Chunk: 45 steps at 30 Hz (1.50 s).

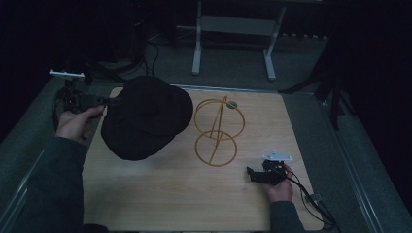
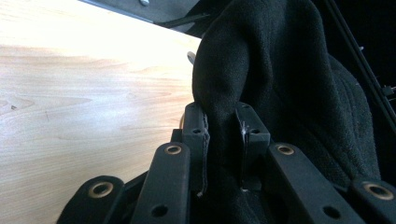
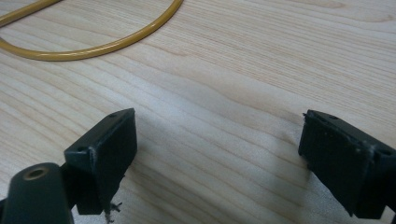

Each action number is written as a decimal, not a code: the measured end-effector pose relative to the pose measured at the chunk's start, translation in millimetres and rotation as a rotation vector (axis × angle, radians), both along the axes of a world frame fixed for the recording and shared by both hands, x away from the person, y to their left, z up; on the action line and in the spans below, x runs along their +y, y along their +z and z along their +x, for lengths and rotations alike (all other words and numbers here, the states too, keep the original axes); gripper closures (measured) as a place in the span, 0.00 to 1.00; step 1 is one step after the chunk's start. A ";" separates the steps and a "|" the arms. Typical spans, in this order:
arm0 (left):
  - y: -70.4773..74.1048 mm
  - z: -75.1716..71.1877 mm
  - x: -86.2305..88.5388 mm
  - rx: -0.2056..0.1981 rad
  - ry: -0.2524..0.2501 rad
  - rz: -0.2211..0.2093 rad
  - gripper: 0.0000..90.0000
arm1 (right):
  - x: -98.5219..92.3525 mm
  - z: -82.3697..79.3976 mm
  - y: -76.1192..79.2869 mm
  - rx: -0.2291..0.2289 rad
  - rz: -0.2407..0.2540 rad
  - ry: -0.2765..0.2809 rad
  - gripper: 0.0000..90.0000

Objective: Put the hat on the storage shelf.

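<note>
A black fabric hat point(image 1: 145, 116) hangs above the left part of the wooden table point(image 1: 160, 194). My left gripper point(image 1: 116, 101) is shut on the hat's left edge. In the left gripper view the hat point(image 2: 289, 79) is pinched between my two pads, and my left gripper point(image 2: 223, 126) holds a fold of the cloth. A brass-coloured wire stand point(image 1: 216, 131) made of rings sits on the table just right of the hat. My right gripper point(image 1: 253, 174) rests low at the table's right front, jaws open with nothing in them; in its own view my right gripper point(image 3: 219, 154) faces bare wood, with the stand's ring point(image 3: 93, 46) ahead.
A metal frame with white legs point(image 1: 233, 39) stands on the floor beyond the table. A cable point(image 1: 311, 199) trails from my right gripper off the table's right front corner. Dark surroundings lie on both sides.
</note>
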State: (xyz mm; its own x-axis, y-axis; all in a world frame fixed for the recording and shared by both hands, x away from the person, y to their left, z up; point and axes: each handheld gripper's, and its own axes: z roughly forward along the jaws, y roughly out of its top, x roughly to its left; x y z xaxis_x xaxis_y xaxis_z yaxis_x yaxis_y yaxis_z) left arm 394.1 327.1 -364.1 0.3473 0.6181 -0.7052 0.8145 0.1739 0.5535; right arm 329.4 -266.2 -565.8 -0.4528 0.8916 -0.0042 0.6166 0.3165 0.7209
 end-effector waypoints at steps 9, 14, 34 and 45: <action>6.7 4.4 -3.3 -0.003 -0.007 -0.025 0.86 | 0.0 0.0 0.0 0.000 0.000 0.000 0.13; 10.1 7.8 -7.0 -0.006 -0.010 -0.026 0.86 | 0.0 0.6 0.0 -0.001 -0.003 0.001 0.13; 22.7 18.8 -24.1 -0.004 -0.029 -0.054 0.86 | 2.0 4.7 0.0 0.000 -0.002 0.007 0.13; 39.1 25.2 -42.7 -0.023 -0.060 -0.064 0.86 | 2.2 5.2 0.1 0.002 -0.003 0.010 0.13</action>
State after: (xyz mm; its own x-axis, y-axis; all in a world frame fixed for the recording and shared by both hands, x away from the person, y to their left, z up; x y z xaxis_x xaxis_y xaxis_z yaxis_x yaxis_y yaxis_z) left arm 419.2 284.4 -325.0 0.3988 0.5496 -0.7341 0.8115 0.1613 0.5616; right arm 334.5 -264.0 -565.6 -0.4615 0.8871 -0.0058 0.6145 0.3244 0.7191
